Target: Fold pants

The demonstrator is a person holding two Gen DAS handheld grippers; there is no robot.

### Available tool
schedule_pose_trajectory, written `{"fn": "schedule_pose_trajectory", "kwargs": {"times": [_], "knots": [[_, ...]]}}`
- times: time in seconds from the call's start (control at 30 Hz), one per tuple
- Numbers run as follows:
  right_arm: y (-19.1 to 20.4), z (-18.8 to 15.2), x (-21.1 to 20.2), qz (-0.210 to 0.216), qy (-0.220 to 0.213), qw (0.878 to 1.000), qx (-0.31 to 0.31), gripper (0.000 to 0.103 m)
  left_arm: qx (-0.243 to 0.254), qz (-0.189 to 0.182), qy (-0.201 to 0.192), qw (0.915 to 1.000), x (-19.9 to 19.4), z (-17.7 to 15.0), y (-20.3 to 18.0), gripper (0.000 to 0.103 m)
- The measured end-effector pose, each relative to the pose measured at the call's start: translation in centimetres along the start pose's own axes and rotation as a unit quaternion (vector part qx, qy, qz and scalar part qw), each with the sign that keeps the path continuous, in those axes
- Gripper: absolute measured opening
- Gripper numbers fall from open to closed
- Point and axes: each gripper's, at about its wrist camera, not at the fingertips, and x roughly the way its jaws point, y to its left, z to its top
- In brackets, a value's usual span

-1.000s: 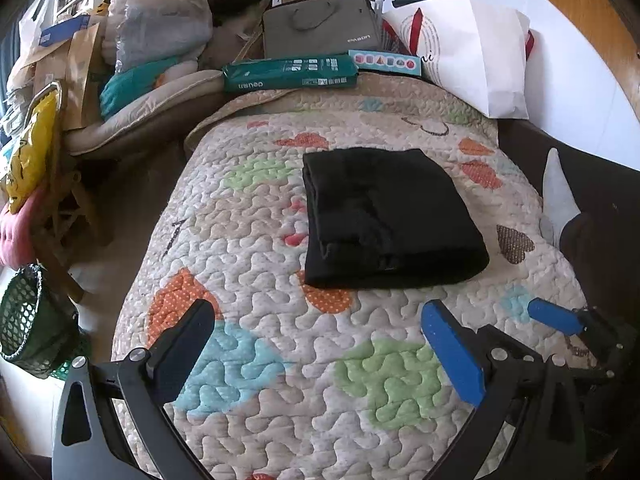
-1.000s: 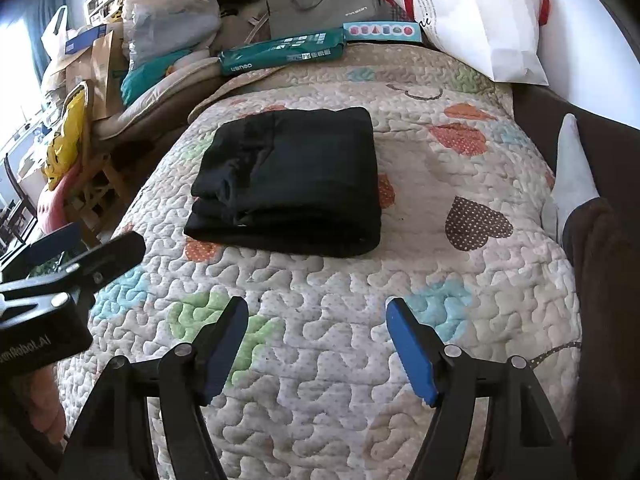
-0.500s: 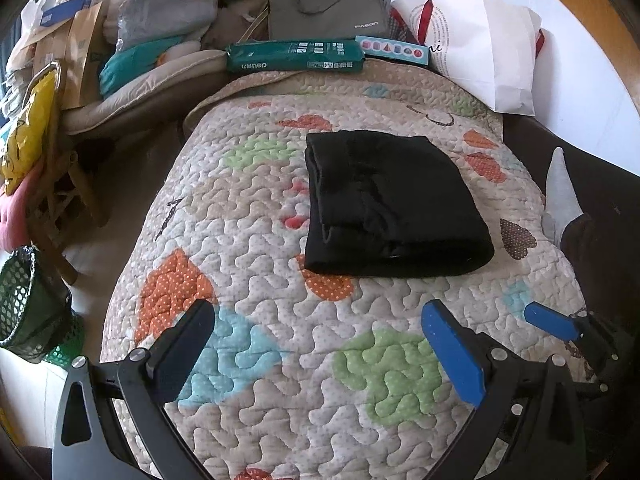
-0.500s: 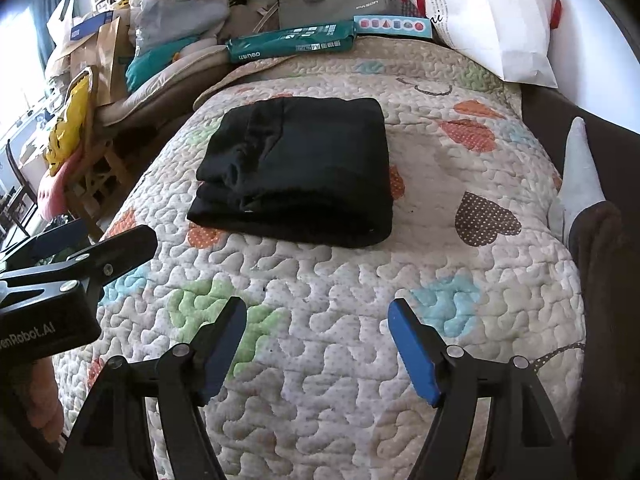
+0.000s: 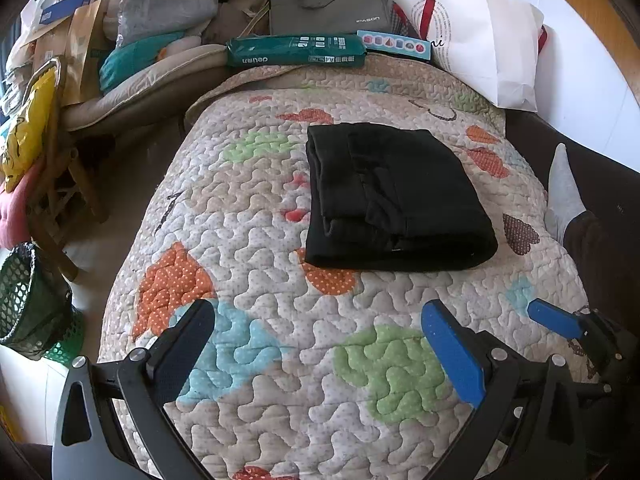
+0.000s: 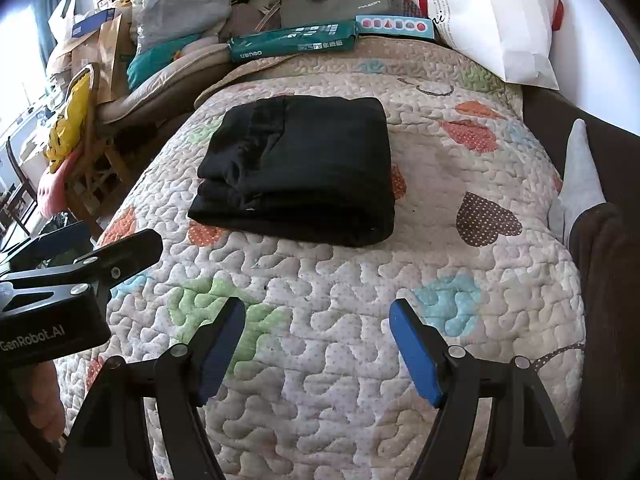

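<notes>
1. Black pants (image 5: pixel 394 196) lying in a compact folded rectangle on the quilted bedspread (image 5: pixel 280 360), toward its far half, well apart from both claws.
2. Left gripper (image 5: pixel 316 344) spread wide, holding nothing, hovering over the near part of the quilt.
3. Right gripper (image 6: pixel 318 344) likewise spread, empty, hovering short of the bundle.
4. Judged soft and limp: thick layered cloth, light enough to lift, but likely to sag and slide apart if picked up by one layer only.
5. Best hold, by judgement: pinching through all layers at the thick rounded fold along the near edge, or at the two near corners, one claw on each; loose stacked edges on the left side seem liable to peel open.
6. Task appears close to finished; perhaps only squaring up or pressing flat left.
7. Left wrist view: stepped layers on the bundle's upper face shown plainly, plus a green mesh basket (image 5: pixel 28 300) down beside the bed.
8. Right wrist view: stacked layer ends at the bundle's left side seen more from the side, and the body of the left gripper at the frame's left edge.
9. Both views: a grey sock (image 6: pixel 578 176) at the right, a green packet (image 5: pixel 296 50) and a white bag (image 5: pixel 486 40) beyond the quilt's far end.
</notes>
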Motion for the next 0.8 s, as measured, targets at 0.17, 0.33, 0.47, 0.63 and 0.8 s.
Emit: {"fn": "schedule_pose_trajectory", "kwargs": {"times": [0.17,0.33,0.47,0.63,0.8], "knots": [[0.1,0.1,0.0,0.0,-0.003,1.0,-0.006,0.08,-0.001,0.0,0.004,1.0,0.2,-0.2,0.0,0.103],[0.3,0.0,0.0,0.0,-0.004,1.0,-0.011,0.08,0.0,-0.002,0.01,0.9999,0.4,-0.3,0.0,0.103],[0.4,0.0,-0.1,0.001,-0.004,1.0,-0.015,0.08,0.0,-0.003,0.013,0.9999,0.7,-0.4,-0.1,0.103],[0.3,0.0,0.2,0.002,0.002,1.0,-0.018,0.08,0.007,-0.014,0.019,0.9997,0.9,-0.7,-0.5,0.103],[0.3,-0.1,0.4,0.002,0.007,1.0,-0.021,0.081,0.016,-0.007,0.023,0.9996,1.1,-0.9,-0.9,0.103]]}}
